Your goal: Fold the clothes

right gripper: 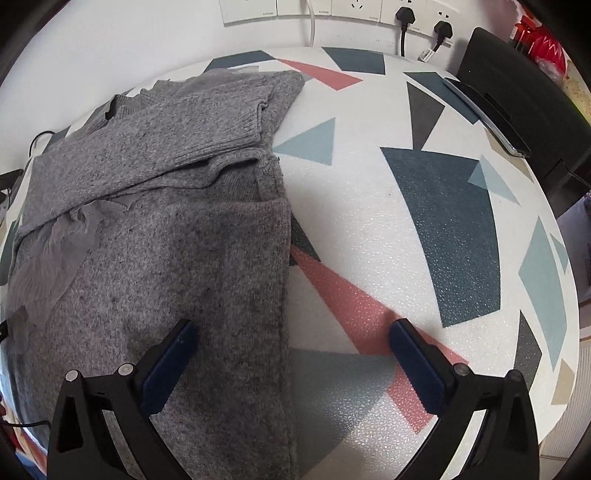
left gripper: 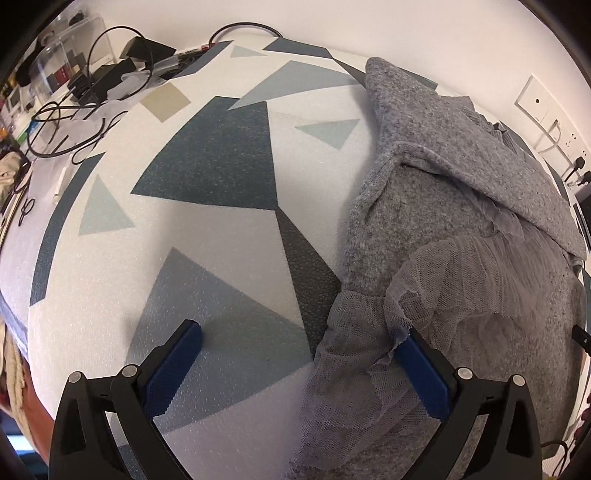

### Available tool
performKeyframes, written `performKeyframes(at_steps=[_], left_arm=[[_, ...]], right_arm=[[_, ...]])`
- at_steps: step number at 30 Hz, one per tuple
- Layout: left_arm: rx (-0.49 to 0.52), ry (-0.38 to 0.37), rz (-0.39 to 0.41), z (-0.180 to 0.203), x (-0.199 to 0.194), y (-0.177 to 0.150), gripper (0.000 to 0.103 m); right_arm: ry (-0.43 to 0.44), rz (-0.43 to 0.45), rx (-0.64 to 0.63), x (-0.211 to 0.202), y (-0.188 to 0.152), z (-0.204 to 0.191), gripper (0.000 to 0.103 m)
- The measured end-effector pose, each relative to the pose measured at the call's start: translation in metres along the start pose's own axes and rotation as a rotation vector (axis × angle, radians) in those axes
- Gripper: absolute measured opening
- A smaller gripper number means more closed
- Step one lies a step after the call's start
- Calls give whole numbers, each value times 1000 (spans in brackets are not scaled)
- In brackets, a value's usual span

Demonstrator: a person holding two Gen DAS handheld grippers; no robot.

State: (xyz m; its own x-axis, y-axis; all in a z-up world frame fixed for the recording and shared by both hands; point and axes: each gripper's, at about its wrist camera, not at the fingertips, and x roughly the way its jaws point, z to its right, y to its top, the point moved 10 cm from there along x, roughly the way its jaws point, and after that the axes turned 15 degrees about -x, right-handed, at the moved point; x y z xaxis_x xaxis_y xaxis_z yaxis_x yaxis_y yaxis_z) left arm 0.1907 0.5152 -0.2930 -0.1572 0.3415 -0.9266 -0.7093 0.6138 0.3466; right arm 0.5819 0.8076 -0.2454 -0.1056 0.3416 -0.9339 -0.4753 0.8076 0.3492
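1. Left wrist view: no writing can be read; the clutter of black cables (left gripper: pixel 62 122) and boxes at the upper left is too small and warped to make out.
2. The left gripper (left gripper: pixel 299 339) points steeply down at the patterned table mat (left gripper: pixel 207 162), its jaws spread wide with nothing clamped. A flap of the tulle trim (left gripper: pixel 373 369) drapes against its right finger.
3. The grey knit sweater (left gripper: pixel 436 206) lies folded on the right side of the mat, its far right edge cut off.
4. Right wrist view: the wall sockets (right gripper: pixel 354 11) carry tiny print that is illegible.
5. The right gripper (right gripper: pixel 291 336) also points steeply down, jaws wide apart and holding nothing, straddling the right edge of the grey knit sweater (right gripper: pixel 177 229). A dark slab (right gripper: pixel 524 110) at the upper right stays unclear.
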Motion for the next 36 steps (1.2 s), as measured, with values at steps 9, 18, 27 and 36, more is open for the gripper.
performKeyframes(at_steps=[9, 18, 27, 36], left_arm=[[93, -41, -5, -1, 0, -6, 103], [193, -69, -80, -4, 8, 4, 103], [228, -71, -103, 6, 10, 2, 103], [236, -93, -53, 16, 7, 4, 103]], right_arm=[[-3, -9, -4, -4, 0, 3, 103], [24, -156, 26, -1, 6, 8, 103], [165, 175, 413, -85, -33, 8, 103], [227, 855, 886, -264, -82, 80, 103]])
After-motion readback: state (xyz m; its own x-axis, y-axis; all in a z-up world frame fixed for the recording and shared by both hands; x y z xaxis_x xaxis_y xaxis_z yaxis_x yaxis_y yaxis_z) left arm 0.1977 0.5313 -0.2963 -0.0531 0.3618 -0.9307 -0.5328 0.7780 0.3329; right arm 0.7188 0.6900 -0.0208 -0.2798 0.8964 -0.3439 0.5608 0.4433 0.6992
